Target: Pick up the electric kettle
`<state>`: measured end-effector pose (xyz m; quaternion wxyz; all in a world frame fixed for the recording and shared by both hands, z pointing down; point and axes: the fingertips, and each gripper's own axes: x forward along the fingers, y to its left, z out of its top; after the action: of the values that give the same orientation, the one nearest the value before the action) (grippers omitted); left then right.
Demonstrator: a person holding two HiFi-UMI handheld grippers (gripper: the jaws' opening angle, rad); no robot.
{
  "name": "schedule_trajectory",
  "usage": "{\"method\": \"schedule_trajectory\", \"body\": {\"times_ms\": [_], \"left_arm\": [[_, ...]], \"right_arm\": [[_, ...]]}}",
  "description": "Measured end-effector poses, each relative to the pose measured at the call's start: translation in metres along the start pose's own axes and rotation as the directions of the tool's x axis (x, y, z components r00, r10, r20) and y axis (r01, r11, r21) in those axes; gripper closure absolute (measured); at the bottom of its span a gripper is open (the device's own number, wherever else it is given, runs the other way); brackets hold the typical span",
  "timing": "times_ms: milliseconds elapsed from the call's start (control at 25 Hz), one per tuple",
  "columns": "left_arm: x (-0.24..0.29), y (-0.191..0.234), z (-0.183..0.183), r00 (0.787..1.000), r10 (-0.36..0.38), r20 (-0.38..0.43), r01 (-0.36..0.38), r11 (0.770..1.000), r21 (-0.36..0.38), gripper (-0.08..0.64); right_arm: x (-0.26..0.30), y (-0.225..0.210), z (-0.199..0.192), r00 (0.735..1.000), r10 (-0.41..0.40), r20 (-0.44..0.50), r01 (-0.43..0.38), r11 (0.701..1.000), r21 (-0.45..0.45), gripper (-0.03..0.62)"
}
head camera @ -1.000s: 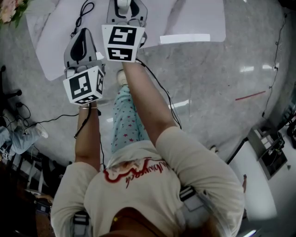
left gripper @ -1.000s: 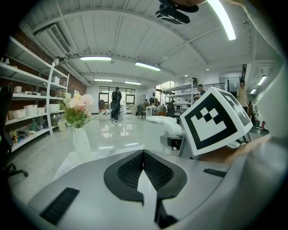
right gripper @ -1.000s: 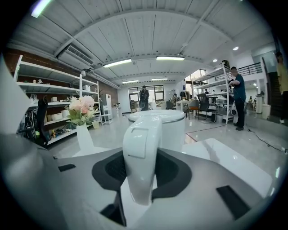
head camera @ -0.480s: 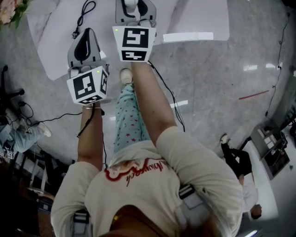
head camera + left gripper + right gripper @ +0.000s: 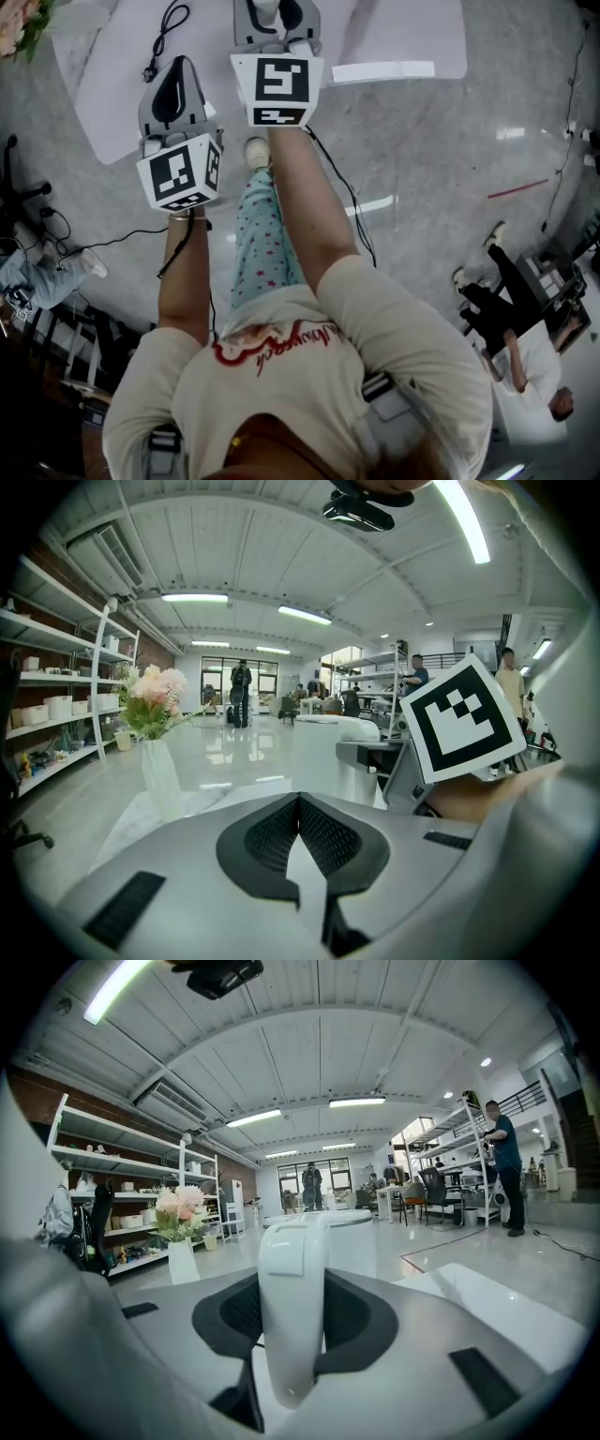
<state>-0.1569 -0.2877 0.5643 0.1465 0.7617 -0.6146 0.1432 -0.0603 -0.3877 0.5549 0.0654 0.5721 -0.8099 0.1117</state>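
The right gripper (image 5: 292,1283) is clamping its jaws on the white handle (image 5: 292,1335) of the kettle (image 5: 354,1234). The handle is standing upright between the dark pads (image 5: 352,1324) and filling the gap. The kettle's round body is sitting just beyond the jaw tips. A vase of pink flowers (image 5: 178,1241) is standing farther off, ahead and to the left of these jaws.

The left gripper (image 5: 298,801) is holding its jaws together at the tips, with nothing between them. The kettle is sitting ahead and to the right of these jaws, apart from them, and the vase is standing ahead and to their left.

Both grippers are reaching over a white table (image 5: 394,33), the left one hanging just beside the right. A black cable (image 5: 161,37) is lying just beyond the left jaws.
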Motion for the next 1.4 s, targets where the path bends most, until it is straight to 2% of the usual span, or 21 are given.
{"method": "schedule_trajectory", "body": {"times_ms": [280, 600, 840, 1200, 1400], "left_arm": [[0.017, 0.0, -0.012, 1.0, -0.012, -0.017, 0.012, 1.0, -0.009, 0.561], [0.04, -0.009, -0.014, 0.999, -0.04, -0.016, 0.04, 0.999, 0.032, 0.561], [0.056, -0.021, -0.042, 0.996, -0.056, -0.076, 0.06, 0.997, 0.055, 0.561], [0.064, -0.032, -0.058, 0.992, -0.075, -0.102, 0.081, 0.995, 0.053, 0.561], [0.075, -0.032, -0.07, 0.988, -0.085, -0.129, 0.095, 0.993, 0.077, 0.561]], "right_arm": [[-0.004, -0.006, 0.006, 1.0, 0.004, 0.031, -0.005, 0.999, 0.05, 0.462], [-0.014, -0.01, 0.009, 0.997, 0.032, 0.073, -0.036, 0.998, 0.054, 0.462], [-0.02, -0.015, 0.012, 0.996, 0.038, 0.086, -0.042, 0.998, 0.049, 0.462], [-0.027, -0.017, 0.023, 0.99, 0.065, 0.127, -0.074, 0.995, 0.072, 0.462], [-0.033, -0.014, 0.032, 0.986, 0.095, 0.141, -0.102, 0.994, 0.047, 0.462]]}}
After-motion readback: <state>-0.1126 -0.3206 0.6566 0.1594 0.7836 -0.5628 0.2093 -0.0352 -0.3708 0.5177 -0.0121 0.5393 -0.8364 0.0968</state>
